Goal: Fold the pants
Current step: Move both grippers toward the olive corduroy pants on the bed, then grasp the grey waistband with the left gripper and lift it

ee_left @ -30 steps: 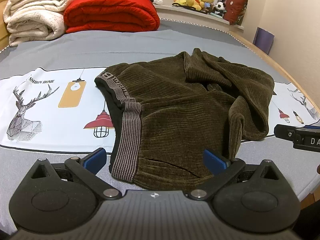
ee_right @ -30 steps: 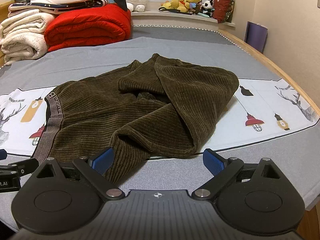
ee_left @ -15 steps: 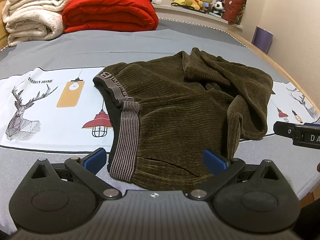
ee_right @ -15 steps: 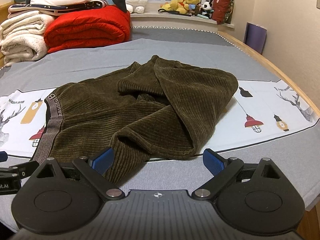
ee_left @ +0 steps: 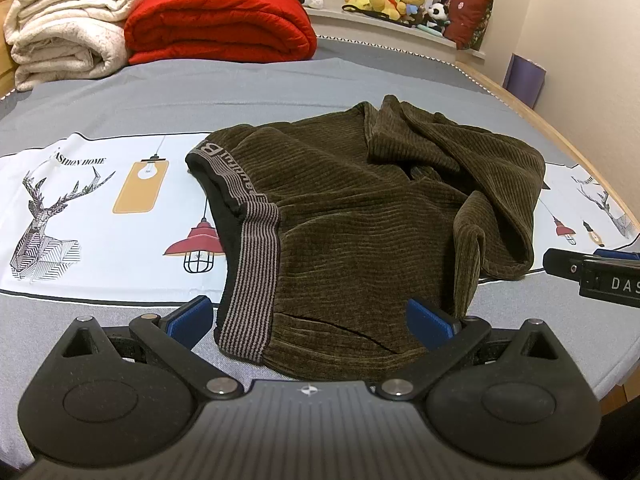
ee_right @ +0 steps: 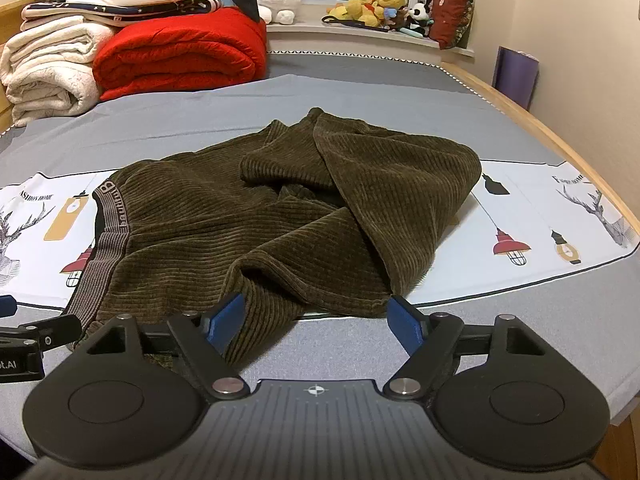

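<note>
Right gripper (ee_right: 316, 320) jaws just narrowed, still apart, over crumpled brown pants (ee_right: 280, 220), grey bed (ee_right: 360, 96)

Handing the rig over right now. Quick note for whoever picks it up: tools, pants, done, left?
Left tool: open, low at the near waistband corner, fabric between its jaws, not clamped.
Right tool: open, jaws have just been closing in; a leg fold sits by its left pad, not pinched.
Pants: brown corduroy, crumpled on the bed sheet, waistband to the left, legs bunched over to the right.
Done: nothing folded.
Left: grasp, spread flat, fold.
</note>
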Demonstrator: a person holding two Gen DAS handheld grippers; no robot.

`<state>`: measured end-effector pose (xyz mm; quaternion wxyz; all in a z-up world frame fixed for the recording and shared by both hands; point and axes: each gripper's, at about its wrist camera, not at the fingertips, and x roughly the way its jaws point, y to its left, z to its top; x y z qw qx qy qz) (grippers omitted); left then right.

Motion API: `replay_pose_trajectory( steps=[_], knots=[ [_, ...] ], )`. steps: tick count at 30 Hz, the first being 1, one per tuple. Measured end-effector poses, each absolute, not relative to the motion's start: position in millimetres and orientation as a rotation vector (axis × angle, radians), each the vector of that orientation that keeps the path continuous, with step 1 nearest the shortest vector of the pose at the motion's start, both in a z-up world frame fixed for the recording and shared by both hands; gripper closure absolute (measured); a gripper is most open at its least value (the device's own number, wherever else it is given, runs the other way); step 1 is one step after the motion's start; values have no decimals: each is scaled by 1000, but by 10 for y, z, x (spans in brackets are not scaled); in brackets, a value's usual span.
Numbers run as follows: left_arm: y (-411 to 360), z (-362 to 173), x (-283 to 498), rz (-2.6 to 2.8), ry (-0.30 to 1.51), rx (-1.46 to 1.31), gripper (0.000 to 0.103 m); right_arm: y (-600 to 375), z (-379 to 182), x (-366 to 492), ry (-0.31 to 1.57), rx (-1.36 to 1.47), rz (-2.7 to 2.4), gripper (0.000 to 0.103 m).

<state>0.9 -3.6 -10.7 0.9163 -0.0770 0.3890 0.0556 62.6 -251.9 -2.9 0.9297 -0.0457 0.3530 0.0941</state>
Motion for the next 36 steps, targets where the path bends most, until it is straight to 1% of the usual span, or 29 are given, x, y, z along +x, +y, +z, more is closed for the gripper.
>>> replay_pose_trajectory(
  steps=[19,21,23,24,25,26,27,28,29,31,34,36],
  knots=[
    [-80,-136,0,113,794,-145,0,-2501,-53,646,734,-91,198,25],
    [-109,-121,-20,101,775,-128,2,-2494,-59,650,735,-93,195,28],
    [-128,-97,-36,87,759,-113,8,-2494,-58,654,734,-92,195,30],
    [-130,-72,-32,79,753,-106,21,-2493,-59,654,732,-91,195,32],
    [-128,-37,-38,67,745,-96,41,-2484,-57,654,730,-91,195,33],
    [-107,10,-37,55,741,-92,51,-2479,-56,650,728,-92,196,36],
    [-66,81,-48,42,726,-98,66,-2478,-55,650,726,-92,197,38],
    [3,175,-71,31,699,-112,75,-2477,-52,649,724,-92,197,38],
    [90,293,-92,22,669,-121,76,-2479,-48,649,722,-90,197,40],
    [284,516,-86,-7,630,-127,77,-2497,-30,656,719,-81,195,47],
    [576,727,76,-48,641,-135,77,-2553,30,660,700,-45,195,59],
    [759,786,205,-38,630,-118,77,-2581,68,654,684,-31,204,61]
  ],
)
